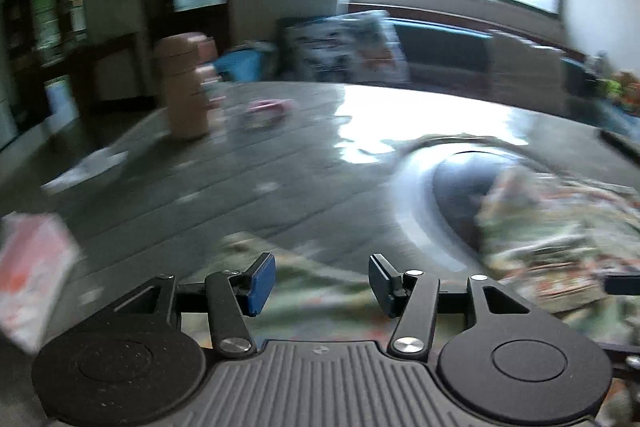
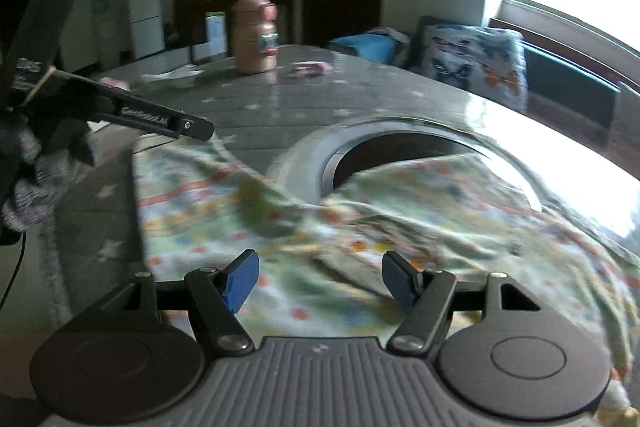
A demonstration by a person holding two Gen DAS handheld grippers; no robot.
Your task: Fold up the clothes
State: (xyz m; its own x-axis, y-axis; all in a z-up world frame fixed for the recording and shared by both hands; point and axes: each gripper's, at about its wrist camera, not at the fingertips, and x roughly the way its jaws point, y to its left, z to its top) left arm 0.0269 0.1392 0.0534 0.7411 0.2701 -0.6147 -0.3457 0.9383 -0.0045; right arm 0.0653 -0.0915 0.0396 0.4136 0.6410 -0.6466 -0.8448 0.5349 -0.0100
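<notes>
Patterned cloth spread and rumpled on the table, both grippers over it, jaws apart

From the left: a pink packet [image 1: 32, 267] lies at the table [image 2: 280, 115] edge, a tan bottle [image 2: 252, 35] stands far back, and the left gripper [image 1: 322, 281], jaws wide and empty, hangs over the cloth's left part; the cloth [image 2: 248, 211] lies unfolded and creased, running left to right below and ahead of both grippers, its far edge draped into the round hole [image 2: 400, 151] in the table; the right gripper [image 2: 320, 281], also wide and empty, sits above the near middle, nearer the bunched right side. I judge the hole the main snag for any fold; the bottle stands well clear
</notes>
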